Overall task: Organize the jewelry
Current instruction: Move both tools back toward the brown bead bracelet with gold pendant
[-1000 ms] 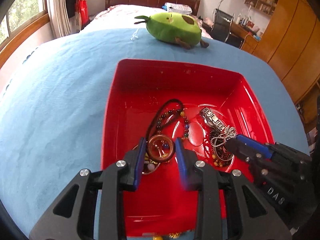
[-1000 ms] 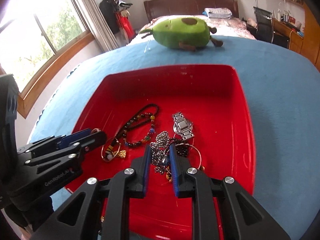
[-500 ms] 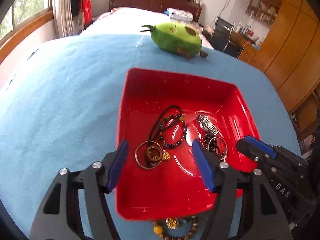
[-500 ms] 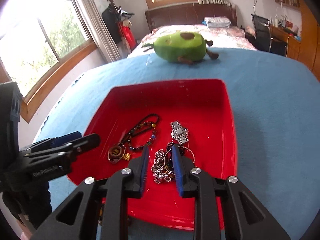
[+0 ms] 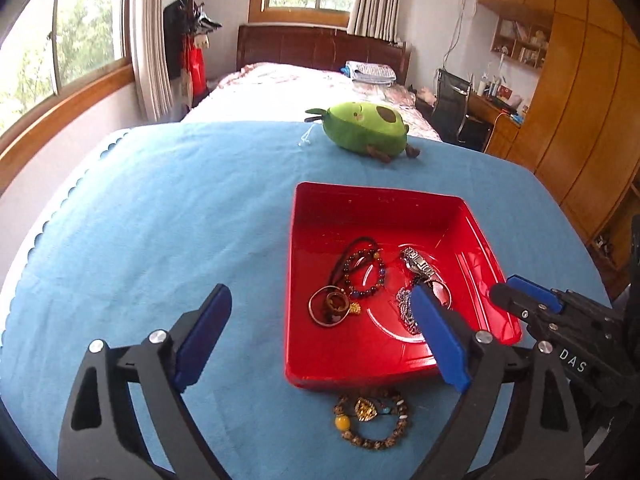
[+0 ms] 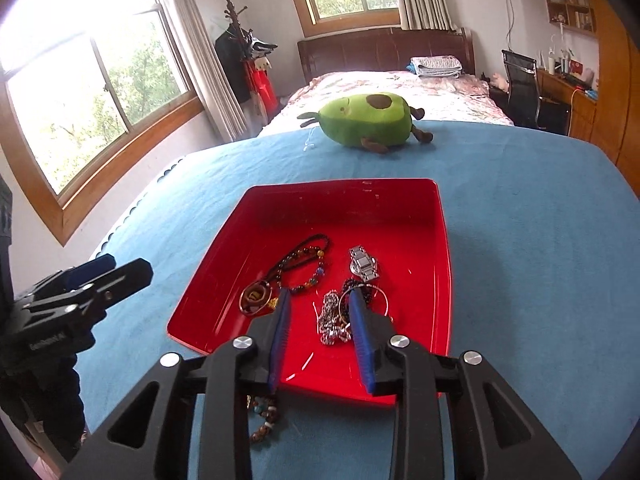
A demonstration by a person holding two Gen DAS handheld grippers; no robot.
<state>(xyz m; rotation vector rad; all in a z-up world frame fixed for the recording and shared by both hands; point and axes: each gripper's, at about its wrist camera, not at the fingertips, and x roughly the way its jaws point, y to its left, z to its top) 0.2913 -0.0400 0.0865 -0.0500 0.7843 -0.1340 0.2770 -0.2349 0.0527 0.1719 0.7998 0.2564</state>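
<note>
While both claws have just been opening, left claw (image 5: 320,332) spread wide, right claw (image 6: 320,332) slightly parted, empty, beaded bracelet (image 6: 264,420) half hidden.

A blue cloth (image 5: 160,220) covers the table. At its far edge lies a green avocado plush toy (image 5: 366,130) on its side. Beyond it stands a bed (image 5: 300,84) with a dark wooden headboard (image 5: 320,50) and folded linen (image 5: 370,72). Far left is a coat stand (image 5: 192,40) by the windows; far right, a black chair (image 5: 450,106), desk and wooden wardrobe (image 5: 580,120).
</note>
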